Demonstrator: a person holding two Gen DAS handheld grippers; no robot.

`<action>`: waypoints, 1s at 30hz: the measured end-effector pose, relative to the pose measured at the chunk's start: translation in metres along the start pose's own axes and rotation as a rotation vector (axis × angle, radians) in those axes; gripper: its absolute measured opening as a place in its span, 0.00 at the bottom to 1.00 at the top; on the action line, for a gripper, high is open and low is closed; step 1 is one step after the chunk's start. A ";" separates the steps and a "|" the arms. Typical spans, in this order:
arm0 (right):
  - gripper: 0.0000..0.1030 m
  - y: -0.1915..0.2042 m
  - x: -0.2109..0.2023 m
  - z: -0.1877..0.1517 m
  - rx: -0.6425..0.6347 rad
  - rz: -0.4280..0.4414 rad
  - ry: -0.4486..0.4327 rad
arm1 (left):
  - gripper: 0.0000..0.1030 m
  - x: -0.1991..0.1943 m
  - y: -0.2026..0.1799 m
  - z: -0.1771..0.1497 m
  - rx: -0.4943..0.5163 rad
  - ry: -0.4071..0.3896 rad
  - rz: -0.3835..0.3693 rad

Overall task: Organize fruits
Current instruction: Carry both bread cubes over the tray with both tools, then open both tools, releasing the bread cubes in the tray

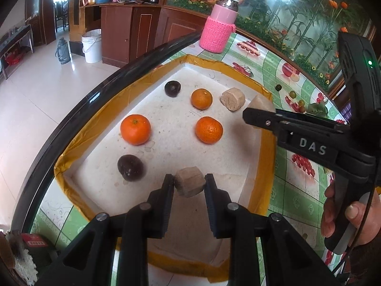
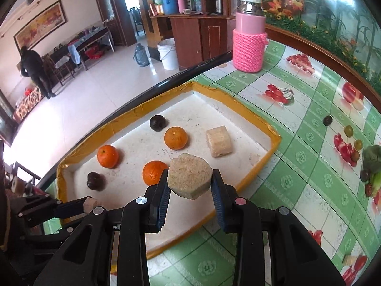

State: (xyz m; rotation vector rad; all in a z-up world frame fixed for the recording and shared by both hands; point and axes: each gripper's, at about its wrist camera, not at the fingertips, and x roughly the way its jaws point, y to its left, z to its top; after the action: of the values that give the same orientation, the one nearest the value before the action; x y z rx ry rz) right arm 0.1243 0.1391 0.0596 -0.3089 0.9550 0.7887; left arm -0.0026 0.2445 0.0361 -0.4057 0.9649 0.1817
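Tray (image 2: 256,116) on the table (image 2: 309,119); bottle (image 2: 248,45) behind it, oranges (image 2: 175,138) inside

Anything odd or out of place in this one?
Yes: for a fruit task, both tools grip tan pressed blocks, left and right, and a third block lies in the tray among oranges and dark fruits.

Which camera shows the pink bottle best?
The right wrist view. There the pink bottle stands whole and upright on the table, from its metal cap and handle down to the knitted sleeve. The left wrist view also shows the whole bottle, but it sits near the picture's top and looks tilted and smaller.
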 end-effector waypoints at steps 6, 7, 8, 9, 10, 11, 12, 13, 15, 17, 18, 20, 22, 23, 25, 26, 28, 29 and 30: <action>0.31 -0.001 0.026 0.005 -0.037 -0.007 0.046 | 0.28 0.011 0.004 0.006 -0.011 0.013 0.012; 0.31 -0.002 0.029 0.005 -0.042 -0.009 0.050 | 0.28 0.014 0.004 0.007 -0.013 0.019 0.014; 0.31 -0.003 0.031 0.005 -0.045 -0.010 0.054 | 0.28 0.017 0.004 0.007 -0.014 0.024 0.017; 0.31 -0.004 0.034 0.005 -0.047 -0.009 0.059 | 0.28 0.019 0.004 0.007 -0.014 0.030 0.021; 0.31 -0.004 0.036 0.005 -0.050 -0.009 0.064 | 0.28 0.022 0.004 0.008 -0.015 0.036 0.023; 0.31 -0.005 0.038 0.005 -0.052 -0.010 0.068 | 0.28 0.024 0.004 0.008 -0.015 0.040 0.023; 0.31 -0.005 0.039 0.005 -0.058 -0.011 0.069 | 0.28 0.025 0.004 0.008 -0.015 0.044 0.027; 0.31 -0.005 0.040 0.005 -0.065 -0.013 0.070 | 0.28 0.027 0.003 0.008 -0.014 0.048 0.029; 0.31 -0.003 0.041 0.005 -0.079 -0.019 0.071 | 0.28 0.030 0.003 0.008 -0.009 0.056 0.038; 0.31 -0.001 0.043 0.004 -0.095 -0.029 0.080 | 0.28 0.030 0.000 0.007 0.004 0.051 0.047; 0.31 -0.001 0.044 0.004 -0.106 -0.038 0.084 | 0.28 0.030 -0.001 0.007 0.011 0.049 0.052; 0.31 0.001 0.047 0.004 -0.127 -0.055 0.095 | 0.28 0.030 -0.001 0.007 0.020 0.045 0.063; 0.31 0.003 0.050 0.003 -0.146 -0.072 0.103 | 0.28 0.030 -0.003 0.006 0.032 0.042 0.072; 0.31 0.004 0.050 0.003 -0.154 -0.078 0.104 | 0.28 0.030 -0.003 0.006 0.041 0.041 0.077; 0.31 0.005 0.051 0.002 -0.164 -0.084 0.110 | 0.28 0.030 -0.005 0.005 0.052 0.038 0.085; 0.31 0.006 0.051 0.002 -0.167 -0.085 0.112 | 0.28 0.030 -0.005 0.005 0.056 0.038 0.088; 0.31 0.006 0.052 0.002 -0.175 -0.090 0.117 | 0.29 0.030 -0.006 0.006 0.058 0.037 0.091; 0.31 0.006 0.052 0.002 -0.181 -0.094 0.120 | 0.30 0.031 -0.006 0.006 0.059 0.038 0.090; 0.32 0.007 0.053 0.002 -0.187 -0.099 0.122 | 0.34 0.030 -0.006 0.006 0.060 0.038 0.094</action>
State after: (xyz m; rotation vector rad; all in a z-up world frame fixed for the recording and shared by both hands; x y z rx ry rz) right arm 0.1381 0.1694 0.0178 -0.5677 0.9738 0.7759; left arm 0.0211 0.2410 0.0156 -0.3098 1.0252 0.2301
